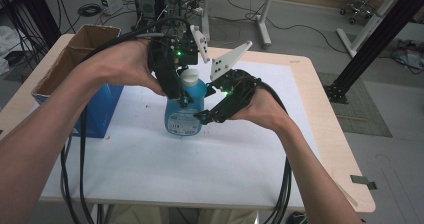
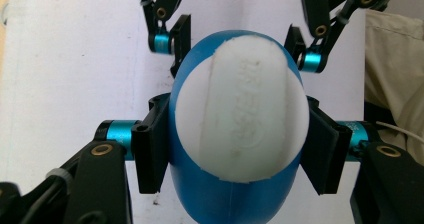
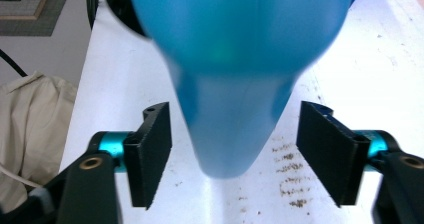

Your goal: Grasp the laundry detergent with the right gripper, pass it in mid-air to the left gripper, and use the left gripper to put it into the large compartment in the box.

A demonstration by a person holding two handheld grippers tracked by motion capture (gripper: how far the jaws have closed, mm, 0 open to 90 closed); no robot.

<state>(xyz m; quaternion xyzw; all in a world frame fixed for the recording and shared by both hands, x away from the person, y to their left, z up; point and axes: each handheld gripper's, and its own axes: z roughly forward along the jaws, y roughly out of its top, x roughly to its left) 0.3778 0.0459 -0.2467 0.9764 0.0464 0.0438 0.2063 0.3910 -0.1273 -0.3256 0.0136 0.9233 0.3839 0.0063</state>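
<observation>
A blue bottle (image 1: 184,111) with a white cap (image 1: 189,76) stands upright on the white mat (image 1: 150,159). My left gripper (image 1: 181,96) comes down from above and is shut on the bottle's upper body just under the cap. In the left gripper view both pads (image 2: 150,149) press the blue sides below the cap (image 2: 242,109). My right gripper (image 1: 207,104) reaches in from the right, level with the bottle's shoulder. In the right gripper view its pads (image 3: 150,154) stand apart on either side of the bottle (image 3: 235,59), touching neither side.
An open cardboard box (image 1: 85,44) with a blue front stands at the table's left, close to my left forearm. The wooden table edge (image 1: 330,134) runs along the right. Dark specks (image 3: 290,179) lie on the mat. Computer cases and cables sit on the floor behind.
</observation>
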